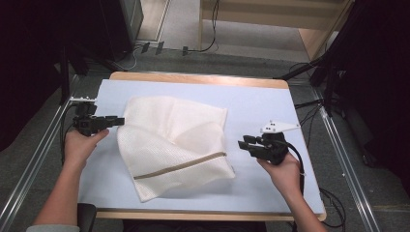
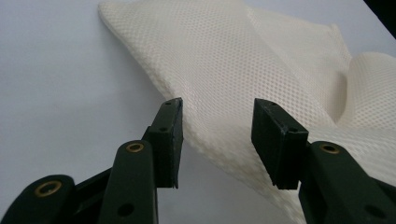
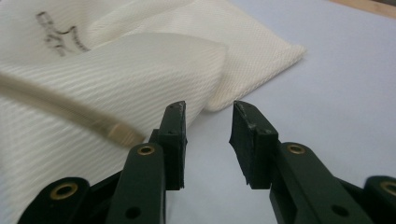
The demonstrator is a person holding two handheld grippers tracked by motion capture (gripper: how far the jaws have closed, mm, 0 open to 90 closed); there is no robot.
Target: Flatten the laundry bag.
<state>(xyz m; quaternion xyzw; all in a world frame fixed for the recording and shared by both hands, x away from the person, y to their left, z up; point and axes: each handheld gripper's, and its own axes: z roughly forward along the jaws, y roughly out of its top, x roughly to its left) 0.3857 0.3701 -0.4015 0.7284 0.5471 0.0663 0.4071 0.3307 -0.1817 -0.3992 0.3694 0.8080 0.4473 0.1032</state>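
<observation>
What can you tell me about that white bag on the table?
The white mesh bag looks like soft netted fabric with a tan zipper running across its lower part. It lies rumpled and partly folded on the pale blue table cover, skewed. Both grippers wait open at its sides; neither holds it.

dark handwritten scrawl (image 3: pixel 60 33) on white mesh bag (image 3: pixel 140 60), upper left of right gripper view; strokes blurred, letters not legible. no other text, label, brand or number readable on bag or table.
</observation>
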